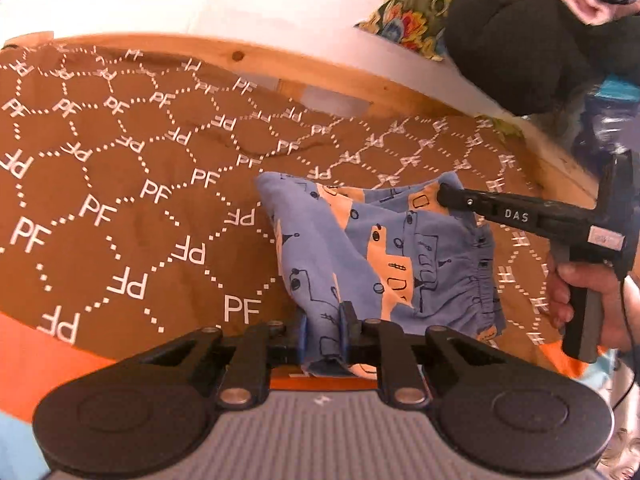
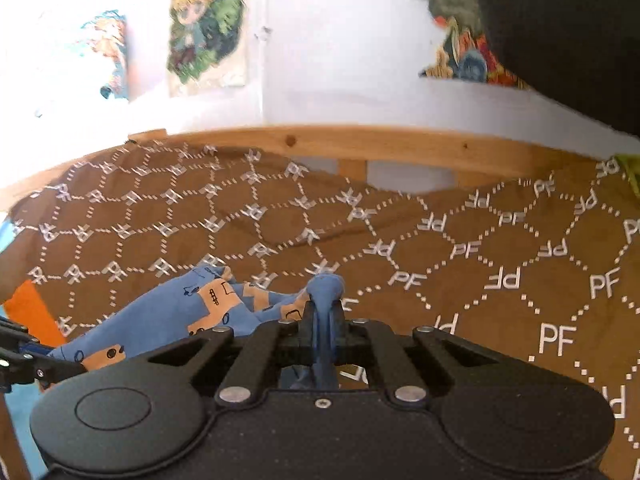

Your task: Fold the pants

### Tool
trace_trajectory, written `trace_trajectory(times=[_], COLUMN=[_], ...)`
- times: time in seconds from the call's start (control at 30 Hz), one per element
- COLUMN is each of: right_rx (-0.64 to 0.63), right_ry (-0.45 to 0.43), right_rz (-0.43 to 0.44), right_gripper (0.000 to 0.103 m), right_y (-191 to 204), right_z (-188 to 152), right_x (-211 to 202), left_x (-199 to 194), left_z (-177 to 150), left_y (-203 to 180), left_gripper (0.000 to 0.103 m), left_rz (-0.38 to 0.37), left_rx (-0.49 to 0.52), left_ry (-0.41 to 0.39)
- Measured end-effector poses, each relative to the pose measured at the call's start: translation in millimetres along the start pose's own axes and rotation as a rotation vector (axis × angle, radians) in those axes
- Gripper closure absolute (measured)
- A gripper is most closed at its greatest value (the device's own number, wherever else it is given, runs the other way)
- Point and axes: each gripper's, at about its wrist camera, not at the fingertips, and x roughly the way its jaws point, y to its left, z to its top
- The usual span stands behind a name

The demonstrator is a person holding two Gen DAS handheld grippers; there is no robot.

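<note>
Small blue pants (image 1: 384, 256) with orange and black drawings lie bunched on a brown bed cover printed with white "PF" letters (image 1: 120, 208). My left gripper (image 1: 323, 320) is shut on a near edge of the pants. My right gripper shows in the left wrist view (image 1: 444, 194) gripping the pants' far right corner. In the right wrist view the right gripper (image 2: 322, 312) is shut on a blue fold, and the pants (image 2: 180, 312) trail down to the left toward the left gripper (image 2: 24, 364).
A wooden bed rail (image 1: 360, 76) runs along the far edge of the cover, with a white wall (image 2: 340, 60) behind it. A dark garment (image 1: 532, 40) hangs at the upper right. Orange fabric (image 1: 40, 364) borders the cover's near edge.
</note>
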Motion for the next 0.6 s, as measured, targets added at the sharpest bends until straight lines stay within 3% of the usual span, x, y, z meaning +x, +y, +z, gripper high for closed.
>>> trace_trajectory(times=[0.2, 0.3, 0.37, 0.5, 0.6], right_rx=[0.01, 0.055, 0.056, 0.053, 0.057], right_ry=[0.092, 0.103, 0.091, 0.062, 0.025], right_rz=[-0.032, -0.042, -0.065, -0.079, -0.093], right_gripper=[0.098, 0.089, 0.073, 0.048, 0.032], right_y=[-10.4, -16.8, -16.6, -9.3, -0.3], right_z=[-19.7, -24.3, -25.1, -26.8, -28.8], right_x=[34.2, 35.7, 30.3, 10.0, -8.8], left_x=[28.8, 29.6, 29.2, 17.9, 6.7], left_z=[-12.2, -13.3, -11.8, -11.5, -9.0], left_y=[3.1, 4.0, 8.0, 9.1, 3.6], left_gripper=[0.085, 0.082, 0.073, 0.031, 0.016], left_rz=[0.041, 0.037, 0.038, 0.047, 0.054], left_rx=[0.043, 0.039, 0.01, -0.002, 0.019], left_ry=[0.065, 0.077, 0.092, 0.061, 0.02])
